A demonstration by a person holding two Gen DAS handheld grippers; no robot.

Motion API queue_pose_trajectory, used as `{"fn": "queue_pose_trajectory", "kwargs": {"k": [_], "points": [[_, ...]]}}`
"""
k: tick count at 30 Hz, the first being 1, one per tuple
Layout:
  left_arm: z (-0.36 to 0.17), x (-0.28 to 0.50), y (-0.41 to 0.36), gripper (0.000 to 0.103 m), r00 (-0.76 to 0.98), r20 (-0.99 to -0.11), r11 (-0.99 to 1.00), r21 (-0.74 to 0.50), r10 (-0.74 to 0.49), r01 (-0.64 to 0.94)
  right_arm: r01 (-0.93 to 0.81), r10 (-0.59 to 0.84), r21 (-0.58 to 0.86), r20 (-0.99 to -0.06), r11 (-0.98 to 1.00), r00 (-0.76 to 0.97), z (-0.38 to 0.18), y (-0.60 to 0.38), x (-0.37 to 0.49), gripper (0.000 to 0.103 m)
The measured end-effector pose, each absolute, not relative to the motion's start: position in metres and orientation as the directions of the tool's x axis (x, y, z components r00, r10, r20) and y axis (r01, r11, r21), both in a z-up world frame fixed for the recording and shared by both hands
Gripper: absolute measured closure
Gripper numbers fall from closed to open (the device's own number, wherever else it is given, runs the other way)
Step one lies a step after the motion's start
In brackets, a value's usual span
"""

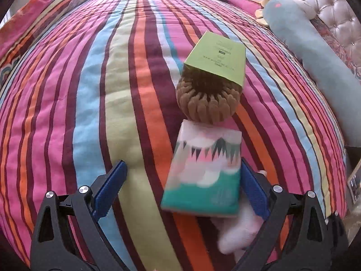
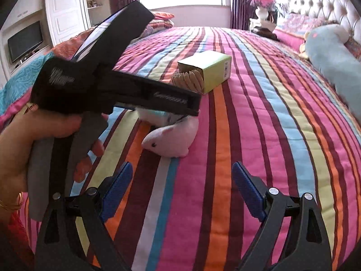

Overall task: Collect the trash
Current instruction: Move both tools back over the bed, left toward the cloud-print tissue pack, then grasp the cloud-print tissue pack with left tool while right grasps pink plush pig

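Note:
A soft tissue pack (image 1: 203,176) printed in teal, pink and white lies on the striped bedspread (image 1: 112,90). It sits between the wide jaws of my left gripper (image 1: 183,162), close to the right pad and far from the left one. A pink plush toy (image 1: 237,237) pokes out beneath it. Just beyond lies a green box (image 1: 218,58) with a brown ruffled thing (image 1: 207,103) at its open end. In the right wrist view my right gripper (image 2: 182,166) stands open over bare bedspread. Ahead are the plush toy (image 2: 171,140), the box (image 2: 209,67) and a hand holding the left gripper, one of its fingers (image 2: 158,94) over the pack.
A long pale blue plush cushion (image 2: 331,52) lies along the tufted headboard (image 2: 327,2) at the right. Pillows (image 1: 45,6) are piled at the far left of the bed. A bedside table with a vase (image 2: 261,11) stands at the back; a television (image 2: 24,40) hangs left.

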State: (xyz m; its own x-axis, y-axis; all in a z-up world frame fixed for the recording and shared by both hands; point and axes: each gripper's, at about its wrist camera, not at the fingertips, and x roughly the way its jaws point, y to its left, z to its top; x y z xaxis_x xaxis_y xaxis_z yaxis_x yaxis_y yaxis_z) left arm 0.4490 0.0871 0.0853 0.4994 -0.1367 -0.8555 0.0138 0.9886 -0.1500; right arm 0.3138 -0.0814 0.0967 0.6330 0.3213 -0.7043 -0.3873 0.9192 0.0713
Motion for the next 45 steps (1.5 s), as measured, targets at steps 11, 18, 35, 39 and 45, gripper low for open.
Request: {"fn": "queue_pose_trajectory", "kwargs": {"k": [11, 18, 35, 39, 45], "points": [[0.081, 0.462, 0.117, 0.009, 0.512, -0.859, 1.000, -0.015, -0.015, 0.004, -0.406, 0.308, 0.060, -0.752, 0.912, 0.582, 0.089, -0.057, 0.351, 0.018], [0.079, 0.463, 0.118, 0.011, 0.526, -0.850, 1.000, -0.008, -0.018, 0.022, -0.433, 0.347, 0.084, -0.743, 0.897, 0.573, 0.091, -0.047, 0.356, 0.018], [0.084, 0.451, 0.120, 0.053, 0.590, -0.807, 1.000, 0.021, 0.017, -0.001, -0.362, 0.280, 0.067, -0.767, 0.930, 0.577, 0.084, -0.056, 0.354, 0.032], [0.085, 0.444, 0.121, 0.053, 0.595, -0.804, 1.000, 0.012, 0.008, 0.003, -0.381, 0.332, 0.113, -0.747, 0.918, 0.576, 0.089, -0.063, 0.347, 0.058], [0.087, 0.424, 0.121, 0.053, 0.598, -0.801, 0.999, -0.042, -0.034, 0.001, -0.428, 0.379, 0.118, -0.705, 0.896, 0.599, 0.099, -0.076, 0.327, 0.059]]}}
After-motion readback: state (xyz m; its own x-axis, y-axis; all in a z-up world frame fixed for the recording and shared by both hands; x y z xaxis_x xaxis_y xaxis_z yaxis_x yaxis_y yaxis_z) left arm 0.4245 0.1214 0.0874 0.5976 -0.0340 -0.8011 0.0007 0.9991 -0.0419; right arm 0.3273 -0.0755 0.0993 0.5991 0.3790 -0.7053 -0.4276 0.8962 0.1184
